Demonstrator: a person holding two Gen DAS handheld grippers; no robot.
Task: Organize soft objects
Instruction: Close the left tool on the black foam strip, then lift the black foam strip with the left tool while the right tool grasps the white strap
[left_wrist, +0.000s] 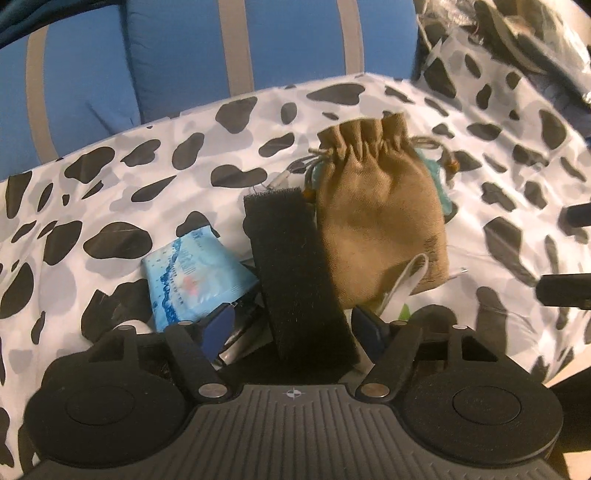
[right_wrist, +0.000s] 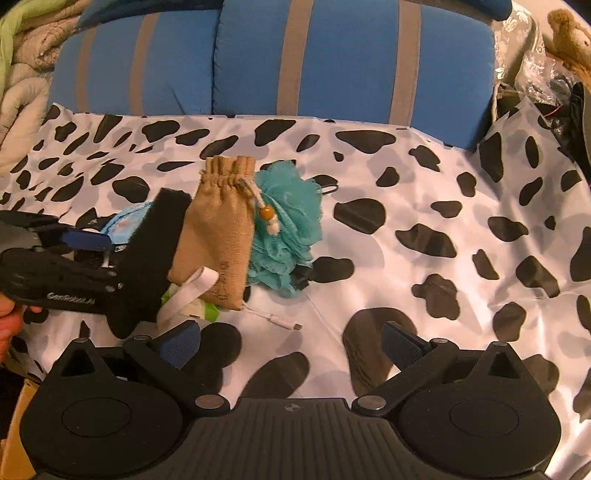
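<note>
A long black strip of fuzzy hook-and-loop fabric (left_wrist: 295, 266) lies slanted across the heap of soft things on the cow-spotted white and black cloth (left_wrist: 110, 192), its near end between the blue pads of the left gripper (left_wrist: 295, 328). The jaws stand part-way apart around that end; whether the pads press it I cannot tell. Just right of the strip rests a tan burlap drawstring pouch (left_wrist: 380, 206), gathered at its neck (a cord with an orange bead hangs off it in the right wrist view). A teal mesh bath puff (right_wrist: 288, 229) sits behind the pouch, touching it. Left of the strip lies a glossy light-blue printed packet (left_wrist: 192, 280). A white loop strap (right_wrist: 192, 291) crosses the pouch's lower corner, and a thin white cable (right_wrist: 277, 319) trails beside it. The right gripper (right_wrist: 291, 343) hovers over bare cloth, jaws wide and empty. Blue cushions with grey stripes (right_wrist: 258, 55) back the scene.
</note>
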